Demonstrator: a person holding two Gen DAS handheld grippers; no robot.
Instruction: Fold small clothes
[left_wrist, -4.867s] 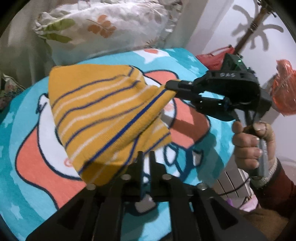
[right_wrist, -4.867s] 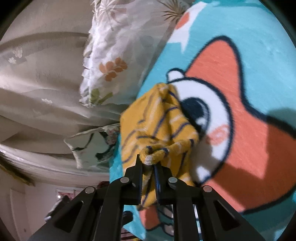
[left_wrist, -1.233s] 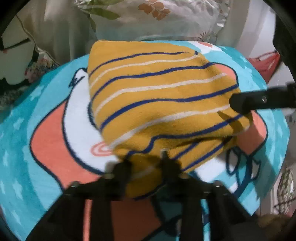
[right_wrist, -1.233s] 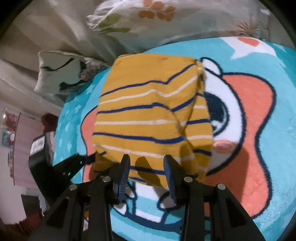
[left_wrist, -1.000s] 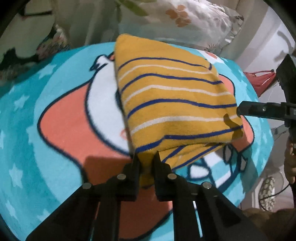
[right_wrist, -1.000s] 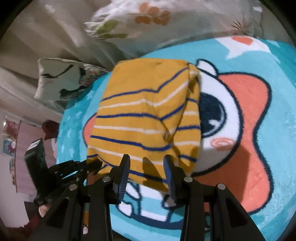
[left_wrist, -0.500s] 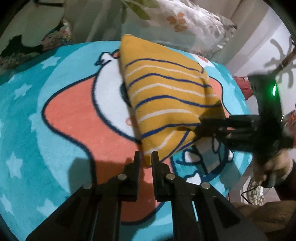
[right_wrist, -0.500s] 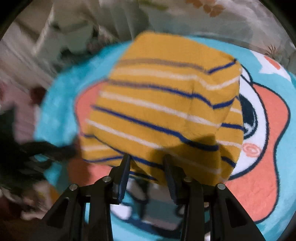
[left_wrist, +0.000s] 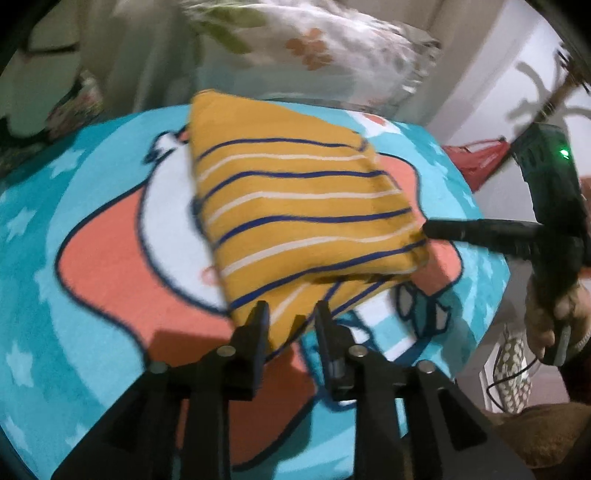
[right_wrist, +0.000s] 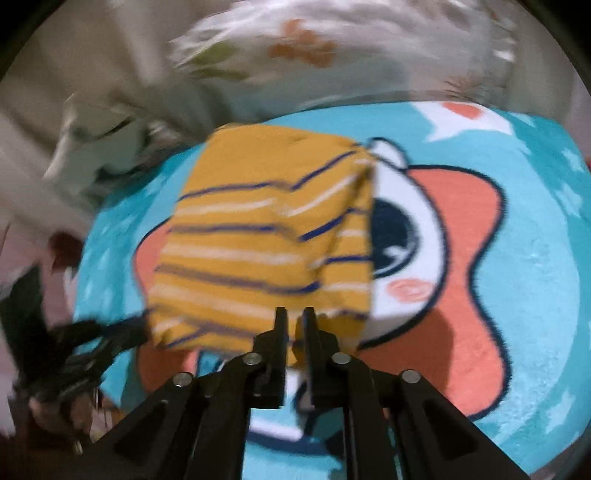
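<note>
Two black two-finger grippers work one folded mustard-yellow knit garment with navy and white stripes (left_wrist: 295, 218), which lies in the middle of both frames on a round teal plush rug with a coral cartoon face (left_wrist: 92, 258). At the bottom centre of the left wrist view, my left gripper (left_wrist: 291, 325) stands partly open, its fingers straddling the garment's near corner without pinching it. My right gripper (right_wrist: 294, 328), bottom centre of its own view, is nearly closed on the near hem; motion blur leaves me unsure whether cloth is truly pinched. I judge the fold is mostly made and I am tidying edges. Next I should square the loose lower layer and press it flat. A floral pillow (left_wrist: 314, 48) sits at upper centre.
</note>
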